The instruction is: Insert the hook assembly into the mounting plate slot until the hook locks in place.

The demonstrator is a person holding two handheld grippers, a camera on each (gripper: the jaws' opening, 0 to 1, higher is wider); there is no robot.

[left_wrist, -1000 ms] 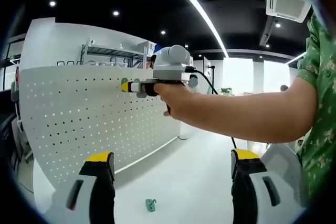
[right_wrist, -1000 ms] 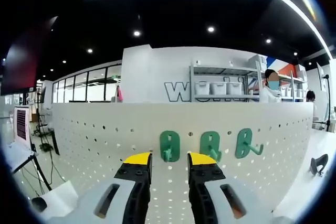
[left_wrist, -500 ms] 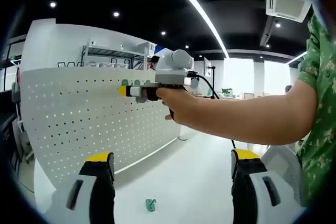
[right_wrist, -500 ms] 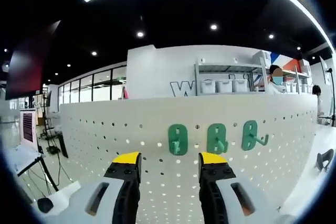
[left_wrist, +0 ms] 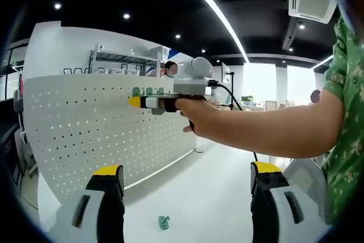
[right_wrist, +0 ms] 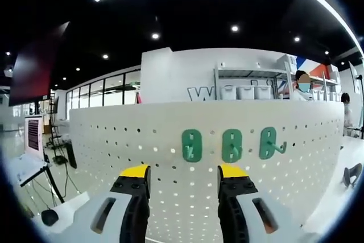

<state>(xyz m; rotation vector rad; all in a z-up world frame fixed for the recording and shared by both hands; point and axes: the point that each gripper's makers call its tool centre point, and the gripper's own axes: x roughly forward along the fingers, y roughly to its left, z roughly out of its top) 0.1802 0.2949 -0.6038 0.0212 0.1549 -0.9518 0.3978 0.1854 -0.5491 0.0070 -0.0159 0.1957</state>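
Right claw (right_wrist: 183, 170) backed off hooks (right_wrist: 191, 145), open, empty.

Three green hooks (right_wrist: 231, 145) sit upright in a row on the white perforated mounting plate (right_wrist: 114, 140), just above the open jaws; a fourth green hook (left_wrist: 164, 222) lies flat between the jaws.

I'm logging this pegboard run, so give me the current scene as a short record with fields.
pegboard: white pegboard, upright
mounted hooks: three green hooks in a row on it
loose hook: one green hook lying on the table
right gripper: open, empty, apart from the hooks
left gripper: open, empty, above the table
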